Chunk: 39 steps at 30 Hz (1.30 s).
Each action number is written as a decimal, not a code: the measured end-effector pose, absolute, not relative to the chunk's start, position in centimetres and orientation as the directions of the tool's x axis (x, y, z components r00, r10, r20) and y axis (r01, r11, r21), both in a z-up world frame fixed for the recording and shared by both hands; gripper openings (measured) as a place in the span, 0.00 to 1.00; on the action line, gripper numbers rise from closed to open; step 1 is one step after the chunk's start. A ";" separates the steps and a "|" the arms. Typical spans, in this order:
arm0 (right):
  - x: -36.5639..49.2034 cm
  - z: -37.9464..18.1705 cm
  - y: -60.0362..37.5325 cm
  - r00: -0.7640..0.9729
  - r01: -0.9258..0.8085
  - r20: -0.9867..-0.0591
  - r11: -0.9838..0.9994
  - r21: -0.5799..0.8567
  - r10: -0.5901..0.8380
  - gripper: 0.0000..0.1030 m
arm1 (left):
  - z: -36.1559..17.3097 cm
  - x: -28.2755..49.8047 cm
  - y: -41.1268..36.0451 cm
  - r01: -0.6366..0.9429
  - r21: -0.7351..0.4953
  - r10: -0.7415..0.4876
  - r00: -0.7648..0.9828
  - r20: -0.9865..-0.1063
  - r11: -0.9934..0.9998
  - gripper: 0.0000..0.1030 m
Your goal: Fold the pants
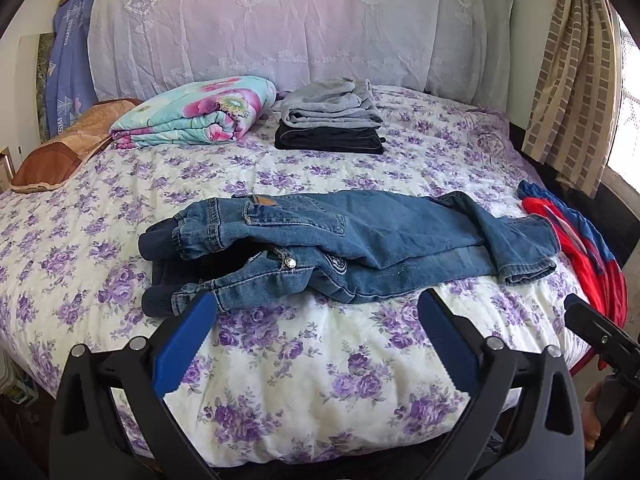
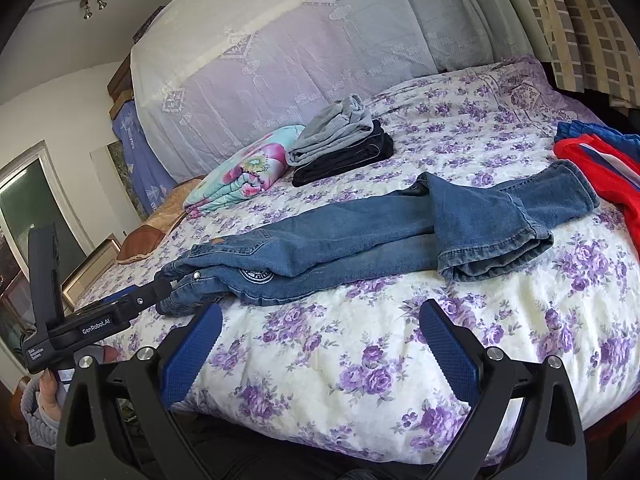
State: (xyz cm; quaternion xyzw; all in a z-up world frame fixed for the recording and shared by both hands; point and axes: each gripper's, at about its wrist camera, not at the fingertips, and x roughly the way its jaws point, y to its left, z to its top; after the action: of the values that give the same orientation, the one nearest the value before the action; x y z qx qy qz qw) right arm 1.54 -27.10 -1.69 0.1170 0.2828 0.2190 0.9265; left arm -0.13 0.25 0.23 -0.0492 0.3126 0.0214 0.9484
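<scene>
Though crumpled, one jeans (image 1: 352, 240), two claws.

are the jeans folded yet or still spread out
Still spread out. The jeans lie at full length across the bed, one leg crossed loosely over the other and rumpled, unlike the neat folded stack behind them.

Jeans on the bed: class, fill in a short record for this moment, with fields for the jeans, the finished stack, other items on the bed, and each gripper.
jeans: blue pair lying crumpled across the bed, not yet folded, legs overlapping
stack: grey garment on black garment, both folded, behind the jeans
quilt: floral, folded, left of the stack
red cloth: at the bed's right edge
left gripper: open, empty, near the waistband
right gripper: open, empty, short of the jeans
</scene>
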 end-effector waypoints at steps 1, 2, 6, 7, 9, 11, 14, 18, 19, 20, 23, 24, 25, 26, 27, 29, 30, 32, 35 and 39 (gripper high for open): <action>1.5 -1.7 -27.1 0.745 -0.339 -0.472 0.877 0.340 0.471 0.97 | 0.2 -0.1 0.3 -0.071 -0.081 0.009 0.804 -0.595 0.994 0.95; 1.4 -1.7 -27.2 0.746 -0.339 -0.471 0.878 0.339 0.470 0.97 | 0.3 -0.1 0.3 -0.070 -0.082 0.007 0.804 -0.595 0.994 0.95; 1.5 -1.5 -27.5 0.749 -0.335 -0.469 0.879 0.339 0.467 0.97 | 0.2 -0.3 0.4 -0.072 -0.087 0.006 0.800 -0.600 0.994 0.95; 1.4 -1.5 -27.5 0.749 -0.337 -0.468 0.878 0.340 0.468 0.97 | 0.1 -0.4 0.4 -0.074 -0.087 0.007 0.800 -0.600 0.993 0.95; 1.4 -1.5 -27.6 0.748 -0.338 -0.468 0.877 0.342 0.471 0.97 | 0.1 -0.4 0.4 -0.073 -0.087 0.006 0.800 -0.600 0.994 0.95; 1.3 -1.7 -27.5 0.747 -0.337 -0.469 0.877 0.343 0.471 0.97 | 0.1 -0.4 0.4 -0.072 -0.087 0.006 0.800 -0.600 0.994 0.95; 1.2 -1.6 -27.6 0.751 -0.335 -0.464 0.877 0.345 0.470 0.97 | 0.1 -0.4 0.5 -0.073 -0.088 0.005 0.800 -0.600 0.993 0.95; 1.2 -1.7 -27.5 0.752 -0.334 -0.463 0.877 0.345 0.469 0.97 | 0.2 -0.4 0.5 -0.072 -0.088 0.005 0.800 -0.599 0.993 0.95; 1.2 -1.7 -27.6 0.752 -0.335 -0.462 0.876 0.347 0.471 0.97 | 0.2 -0.4 0.5 -0.072 -0.089 0.005 0.800 -0.599 0.993 0.95; 1.2 -1.7 -27.6 0.752 -0.336 -0.462 0.876 0.347 0.471 0.97 | 0.2 -0.4 0.5 -0.072 -0.088 0.004 0.800 -0.600 0.994 0.95; 1.2 -1.7 -27.6 0.750 -0.334 -0.464 0.876 0.348 0.471 0.97 | 0.2 -0.4 0.5 -0.071 -0.089 0.003 0.800 -0.600 0.993 0.95; 1.2 -1.8 -27.6 0.750 -0.334 -0.464 0.876 0.348 0.471 0.97 | 0.1 -0.4 0.4 -0.071 -0.089 0.003 0.800 -0.600 0.993 0.95; 1.2 -1.8 -27.6 0.750 -0.334 -0.465 0.876 0.348 0.471 0.97 | 0.1 -0.4 0.4 -0.071 -0.090 0.003 0.799 -0.601 0.993 0.95; 1.2 -1.8 -27.6 0.749 -0.334 -0.466 0.876 0.348 0.471 0.97 | 0.1 -0.4 0.4 -0.072 -0.091 0.002 0.798 -0.602 0.993 0.95; 1.2 -1.8 -27.6 0.750 -0.334 -0.465 0.876 0.348 0.471 0.97 | 0.2 -0.4 0.5 -0.073 -0.093 0.002 0.798 -0.602 0.993 0.95; 1.2 -1.8 -27.5 0.749 -0.334 -0.467 0.876 0.348 0.471 0.97 | 0.2 -0.4 0.5 -0.073 -0.094 0.002 0.799 -0.602 0.993 0.95; 1.2 -1.8 -27.5 0.748 -0.334 -0.467 0.876 0.348 0.471 0.97 | 0.2 -0.4 0.5 -0.073 -0.095 0.002 0.799 -0.602 0.993 0.95; 1.2 -1.8 -27.5 0.749 -0.333 -0.467 0.876 0.348 0.470 0.97 | 0.2 -0.4 0.5 -0.074 -0.095 0.002 0.798 -0.602 0.993 0.95; 1.2 -1.8 -27.5 0.749 -0.333 -0.467 0.876 0.348 0.470 0.97 | 0.2 -0.4 0.5 -0.074 -0.095 0.002 0.799 -0.602 0.993 0.95; 1.2 -1.9 -27.5 0.749 -0.333 -0.467 0.876 0.348 0.470 0.97 | 0.2 -0.4 0.5 -0.073 -0.096 0.001 0.799 -0.601 0.993 0.95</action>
State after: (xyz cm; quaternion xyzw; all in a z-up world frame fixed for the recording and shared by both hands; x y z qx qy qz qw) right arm 1.18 -27.50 -1.86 0.1223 0.2806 0.2167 0.9270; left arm -0.43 0.50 0.17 -0.0571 0.3162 0.0195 0.9468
